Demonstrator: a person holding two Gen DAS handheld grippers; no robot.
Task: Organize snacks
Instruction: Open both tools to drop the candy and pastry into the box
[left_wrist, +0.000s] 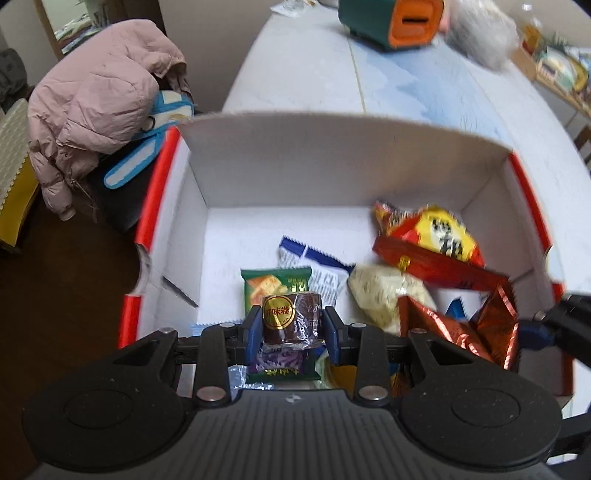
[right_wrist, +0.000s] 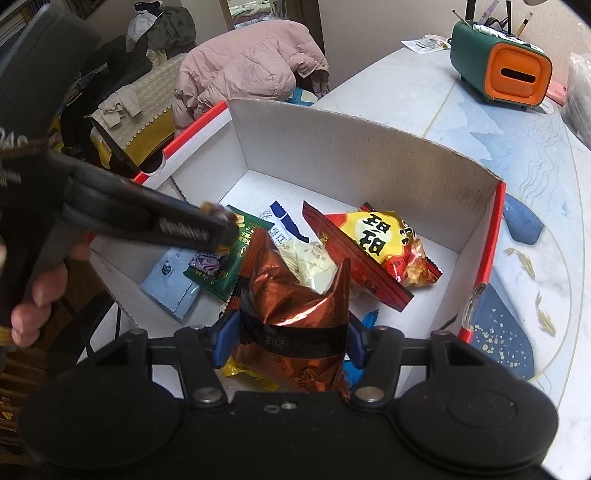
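Both grippers hover over the cardboard box (right_wrist: 369, 147), loading it. The left gripper (left_wrist: 290, 325) is clamped on a small brown roll cake (left_wrist: 290, 319) above the near-left corner; the right gripper (right_wrist: 290, 341) pinches a copper foil bag (right_wrist: 291, 295) over the near edge. Next, I'd judge: lower each into a bare patch of floor and release.

Place: a lived-in room of a home is shown.
Table: a patterned tablecloth (right_wrist: 517, 155) is spread, far right.
Chair: a pink padded coat (left_wrist: 99, 99) is draped, far left.
Clutter: a green and orange organizer (right_wrist: 502, 66) with brushes is seen far right; clothes are piled far left.
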